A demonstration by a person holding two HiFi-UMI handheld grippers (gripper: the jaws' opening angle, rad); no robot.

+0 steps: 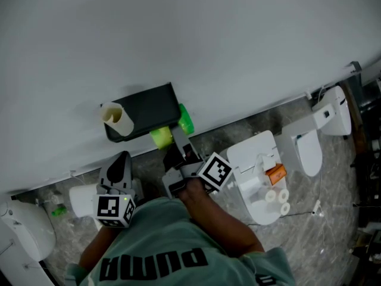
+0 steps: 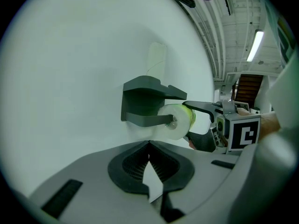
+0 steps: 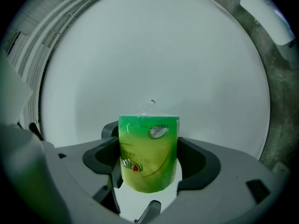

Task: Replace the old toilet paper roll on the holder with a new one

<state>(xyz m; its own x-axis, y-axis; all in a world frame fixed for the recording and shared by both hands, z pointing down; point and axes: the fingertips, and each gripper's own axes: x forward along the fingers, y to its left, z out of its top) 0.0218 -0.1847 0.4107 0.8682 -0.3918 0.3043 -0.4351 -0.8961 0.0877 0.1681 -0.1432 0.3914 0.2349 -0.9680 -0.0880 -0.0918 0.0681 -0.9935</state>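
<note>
A black holder (image 1: 146, 109) is fixed to the white wall, and an empty cardboard tube (image 1: 116, 119) stands on its top at the left. In the left gripper view the holder (image 2: 142, 99) shows its bar running into the core of the new green-wrapped roll (image 2: 178, 121). My right gripper (image 1: 177, 140) is shut on this roll (image 1: 171, 131), reaching in from below the holder. In the right gripper view the roll (image 3: 148, 150) fills the gap between the jaws of my right gripper (image 3: 149, 164). My left gripper (image 1: 121, 162) hangs below the holder's left end, shut and empty (image 2: 149, 146).
A white toilet (image 1: 253, 159) with an orange item (image 1: 275, 173) and spare rolls (image 1: 280, 199) on it stands to the right. Another white fixture (image 1: 309, 151) is further right, and one more (image 1: 24, 231) at the far left. The floor is grey stone.
</note>
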